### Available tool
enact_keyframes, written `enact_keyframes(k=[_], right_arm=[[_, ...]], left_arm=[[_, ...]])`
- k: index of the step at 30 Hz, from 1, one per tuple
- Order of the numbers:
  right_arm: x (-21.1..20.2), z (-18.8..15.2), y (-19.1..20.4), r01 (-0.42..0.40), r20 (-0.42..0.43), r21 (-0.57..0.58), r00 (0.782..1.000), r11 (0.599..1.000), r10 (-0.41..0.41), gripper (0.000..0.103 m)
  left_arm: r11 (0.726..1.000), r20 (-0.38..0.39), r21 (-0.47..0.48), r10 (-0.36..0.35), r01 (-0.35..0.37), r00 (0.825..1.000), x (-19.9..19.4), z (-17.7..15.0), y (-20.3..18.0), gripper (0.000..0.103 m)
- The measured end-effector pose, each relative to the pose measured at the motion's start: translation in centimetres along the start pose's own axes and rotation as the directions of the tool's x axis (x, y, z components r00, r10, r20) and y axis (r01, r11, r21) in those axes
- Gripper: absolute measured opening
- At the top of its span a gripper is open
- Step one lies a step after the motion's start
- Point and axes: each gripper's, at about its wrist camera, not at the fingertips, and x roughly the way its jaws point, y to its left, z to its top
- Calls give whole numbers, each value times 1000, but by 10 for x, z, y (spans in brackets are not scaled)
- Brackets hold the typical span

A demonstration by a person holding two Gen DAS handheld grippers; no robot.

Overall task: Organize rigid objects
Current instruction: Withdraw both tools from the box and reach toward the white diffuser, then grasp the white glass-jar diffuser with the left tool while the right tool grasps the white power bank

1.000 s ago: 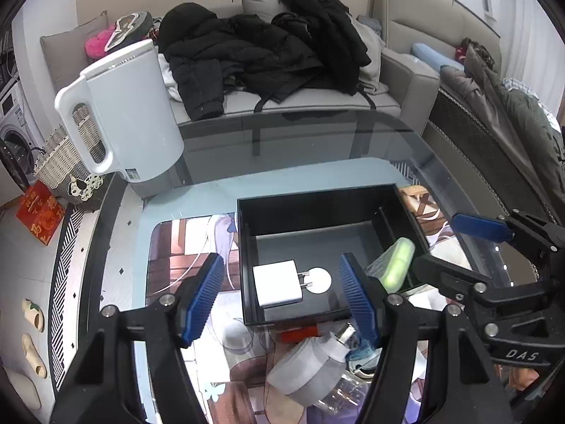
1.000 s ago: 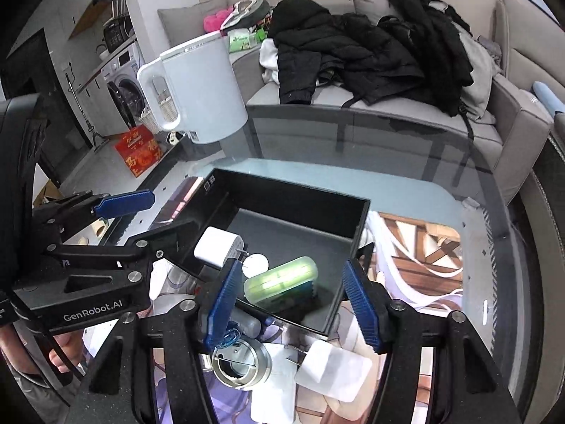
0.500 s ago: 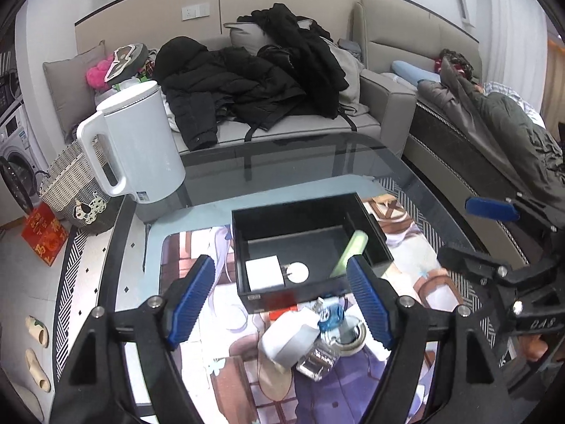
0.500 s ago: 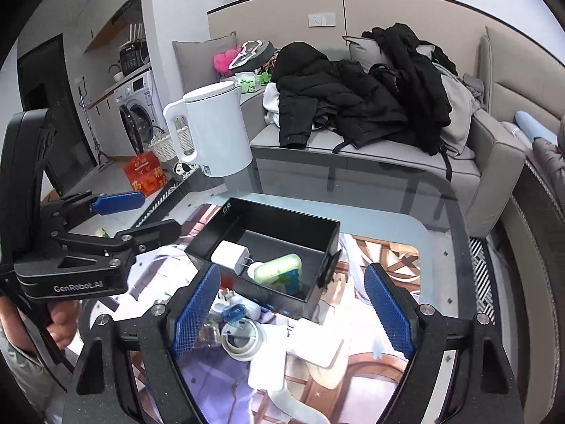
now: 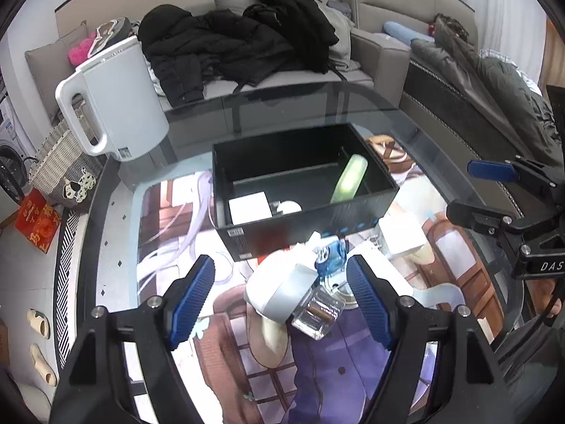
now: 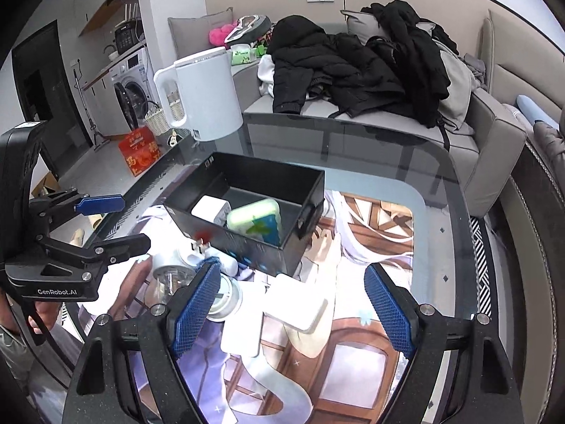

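White cap (image 5: 282, 291): lies between the left claw's two pads, tilted, touching the clear glass bottle (image 5: 317, 312). Hard plastic, probably light and smooth; a squeeze across its round sides should hold, though it may roll.
Clear glass bottle: just ahead of the left claw's right pad, on its side. Likely the one fragile, slippery piece; take it across the flat walls, gently.
Blue crumpled piece (image 5: 330, 252): just beyond the cap, against the box's near wall. What it is, I cannot tell.
White flat blocks (image 6: 300, 305): two, between and just ahead of the right claw's pads, overlapping. Stiff, light; thin edges leave little to pinch, so grip across the short width.
Black box (image 5: 383, 196): straight ahead of both claws, beyond the pile. Already holds a white charger (image 5: 250, 206), a small white disc beside it, and a green case (image 6: 255, 219) leaning on the right wall.
Left claw (image 5: 280, 291): wide apart, empty, low over the pile.
Right claw (image 6: 293, 304): wide apart, empty, over the flat blocks.
Glass table (image 6: 441, 190): slick under everything; nudged things will likely slide.
Kettle (image 5: 116, 100): far left of the claws, well apart.
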Motion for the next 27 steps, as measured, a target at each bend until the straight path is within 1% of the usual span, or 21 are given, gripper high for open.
enact_keyframes(k=[4, 7, 10, 13, 16, 19, 24, 27], right_arm=[[16, -8, -5, -5, -42, -5, 999, 1000, 5, 86], [34, -16, -10, -9, -98, 5, 995, 1000, 9, 86], [46, -25, -9, -35, -144, 17, 989, 999, 38, 85], [51, -34, 1, -52, -174, -14, 984, 999, 49, 85], [59, -44, 10, -75, -213, -26, 975, 997, 68, 81], [66, -51, 19, -92, -240, -46, 968, 995, 78, 80], [76, -61, 37, -106, -273, -92, 959, 990, 77, 80], [80, -64, 45, -111, -284, -108, 956, 988, 76, 80]], left_arm=[[1000, -63, -7, 4, -5, 998, 16, -9, -3, 77], [999, -115, -36, 4, -8, 993, 25, -18, -3, 77], [998, -156, -63, -22, 12, 988, 31, -26, -2, 77], [996, -188, -88, -46, 30, 981, 36, -33, -2, 77], [993, -220, -106, -75, 53, 973, 42, -38, -4, 77], [991, -234, -119, -81, 55, 969, 46, -41, -7, 77], [979, -239, -189, -123, 78, 963, 50, -41, -6, 77], [974, -247, -213, -126, 73, 961, 56, -39, -6, 77]])
